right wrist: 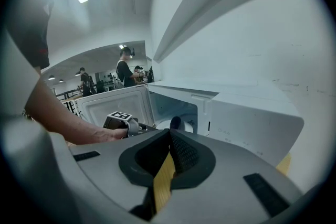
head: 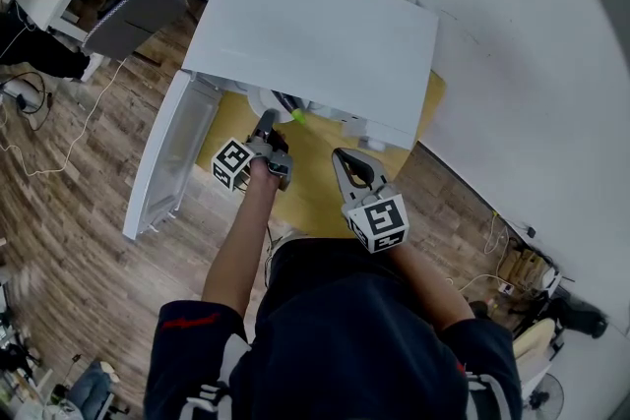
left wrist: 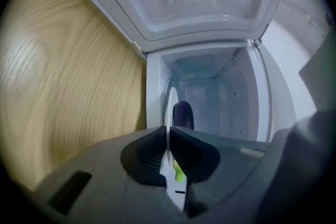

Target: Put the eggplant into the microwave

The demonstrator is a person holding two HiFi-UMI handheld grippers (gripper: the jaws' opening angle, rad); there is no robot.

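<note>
Left gripper [left wrist: 168, 135] on plate [left wrist: 171, 102]; eggplant [left wrist: 182, 114] in microwave [left wrist: 155, 86]

The microwave [head: 315, 44] and plate [head: 258, 100] look smooth white, the table [head: 317, 187] matt wood-grain.

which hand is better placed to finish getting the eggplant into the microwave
Left. The left gripper is shut on the plate rim, with the eggplant on it, at the open microwave. The right gripper is shut, empty, farther out over the table.

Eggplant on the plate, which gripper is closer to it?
Left. The left gripper grips the plate carrying the eggplant; the right gripper hangs back over the table, apart from both.
</note>
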